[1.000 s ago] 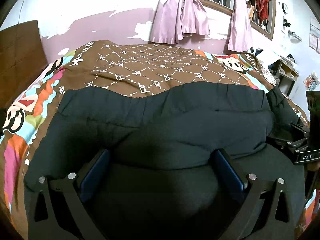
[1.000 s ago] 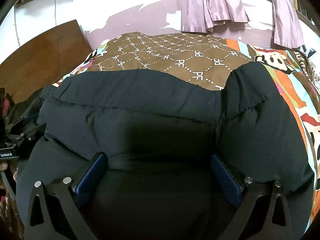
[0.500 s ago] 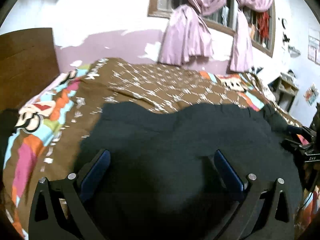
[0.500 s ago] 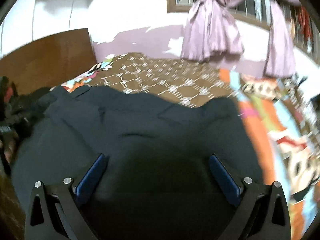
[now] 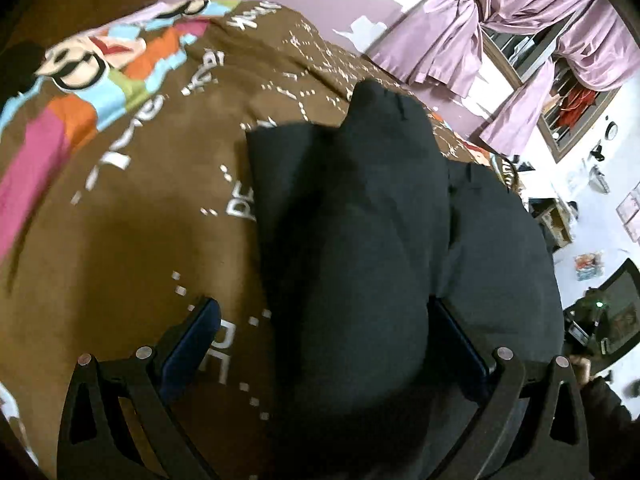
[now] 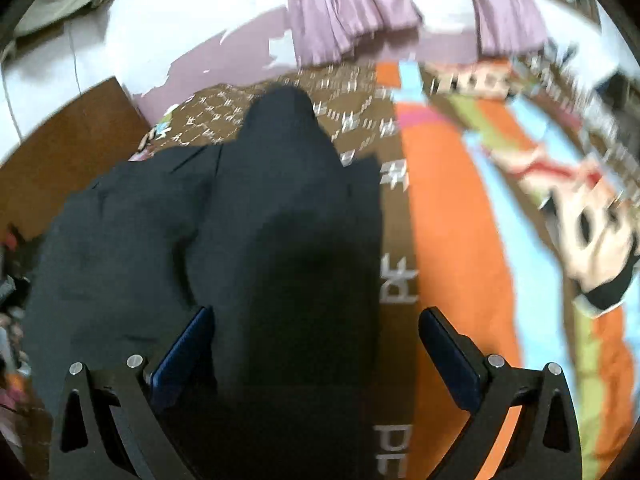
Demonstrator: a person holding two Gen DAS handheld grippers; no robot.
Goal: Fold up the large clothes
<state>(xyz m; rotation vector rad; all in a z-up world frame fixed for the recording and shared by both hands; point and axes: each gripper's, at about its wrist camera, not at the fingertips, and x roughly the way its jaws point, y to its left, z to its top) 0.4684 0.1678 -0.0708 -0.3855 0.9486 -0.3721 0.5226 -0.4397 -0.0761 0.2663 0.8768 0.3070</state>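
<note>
A large black padded garment (image 5: 360, 240) lies on a bed with a brown and multicoloured cover (image 5: 120, 220). In the left wrist view my left gripper (image 5: 324, 332) has its blue-padded jaws wide apart, with a raised bulge of the garment running between them. In the right wrist view my right gripper (image 6: 316, 340) is also wide open, over the right edge of the garment (image 6: 280, 260), with bed cover (image 6: 460, 240) under its right finger. I cannot see either gripper pinching the cloth.
A wooden headboard (image 6: 68, 140) stands at the left. Purple curtains (image 5: 460, 40) hang at a window on the far wall. A shelf with clutter (image 5: 560, 224) and the other gripper (image 5: 592, 320) show at the right of the left wrist view.
Both grippers have swung outward toward the garment's sides and tilted. The garment, spread wide across the bed before, now shows as a narrower, bunched-up shape in both views.
</note>
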